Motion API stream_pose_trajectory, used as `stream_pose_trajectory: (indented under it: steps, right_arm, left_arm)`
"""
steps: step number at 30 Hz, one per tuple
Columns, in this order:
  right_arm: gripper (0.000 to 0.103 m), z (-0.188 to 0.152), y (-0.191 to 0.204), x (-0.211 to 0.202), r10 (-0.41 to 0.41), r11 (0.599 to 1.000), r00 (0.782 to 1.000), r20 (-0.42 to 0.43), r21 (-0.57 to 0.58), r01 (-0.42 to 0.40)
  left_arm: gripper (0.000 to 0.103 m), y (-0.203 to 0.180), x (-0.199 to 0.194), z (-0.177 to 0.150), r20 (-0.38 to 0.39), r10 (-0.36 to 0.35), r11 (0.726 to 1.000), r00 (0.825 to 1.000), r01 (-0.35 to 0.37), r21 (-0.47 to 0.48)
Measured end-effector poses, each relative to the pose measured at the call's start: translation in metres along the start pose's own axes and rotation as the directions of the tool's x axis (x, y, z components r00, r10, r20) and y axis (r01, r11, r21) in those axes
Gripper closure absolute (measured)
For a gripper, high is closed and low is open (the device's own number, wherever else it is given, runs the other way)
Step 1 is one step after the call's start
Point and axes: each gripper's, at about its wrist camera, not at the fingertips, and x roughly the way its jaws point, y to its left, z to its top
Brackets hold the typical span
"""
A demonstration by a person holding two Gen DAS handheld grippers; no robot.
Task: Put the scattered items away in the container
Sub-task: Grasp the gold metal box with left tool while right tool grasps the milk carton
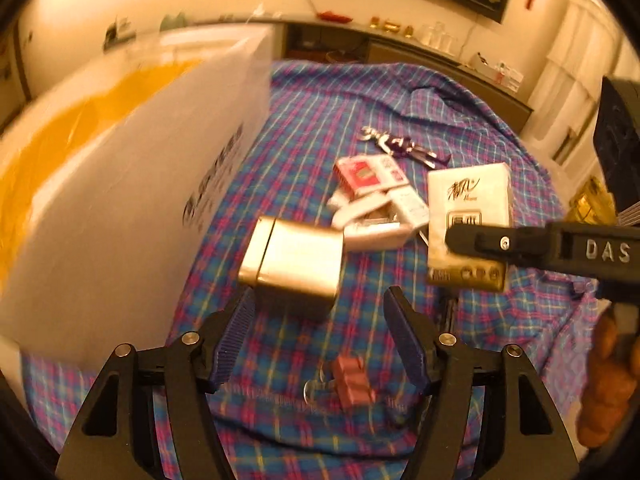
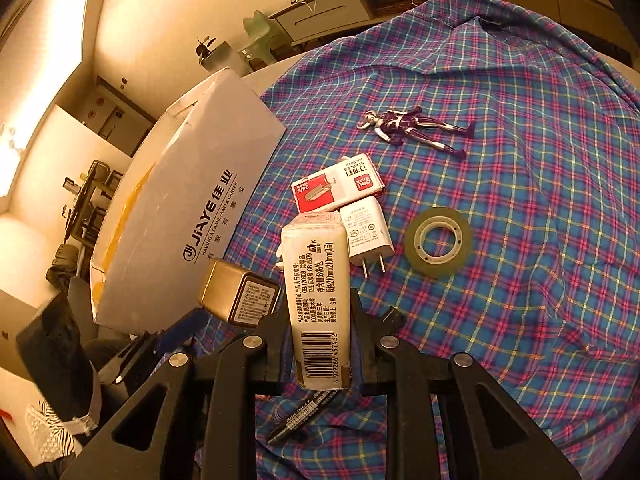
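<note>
Left claw (image 1: 320, 312) spread wide, small gold metal tin (image 1: 294, 266) loose between its pads; right claw (image 2: 320, 344) clamped on white tissue packet (image 2: 316, 280) beside grey cardboard box (image 2: 192, 216).

— Readable on the cardboard box (image 2: 192, 216)?
— "JiAYE", "HAVING A FAMILY AND A CAREER".
— On the staple box (image 2: 340, 188)?
— "STAPLES", "24/6", upside down.
— Elsewhere?
— Barcode "6 922266 457432" on the tissue pack (image 2: 318, 300); "DAS" on the right gripper's finger (image 1: 560, 250).

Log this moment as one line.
left gripper: open, at gold tin | right gripper: shut on tissue pack | box: left of both | tape roll: on cloth
</note>
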Motion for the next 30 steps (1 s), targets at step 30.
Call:
stream_pose_trajectory:
  steps: [30]
  right_arm:
    - [0.079,-0.006,0.034,0.011,-0.010,0.996,1.000,0.012,-0.084,0.011]
  left_arm:
    - [0.050,0.025,0.015,0.010,0.054,-0.184,0.969,0.981,0.172,0.178]
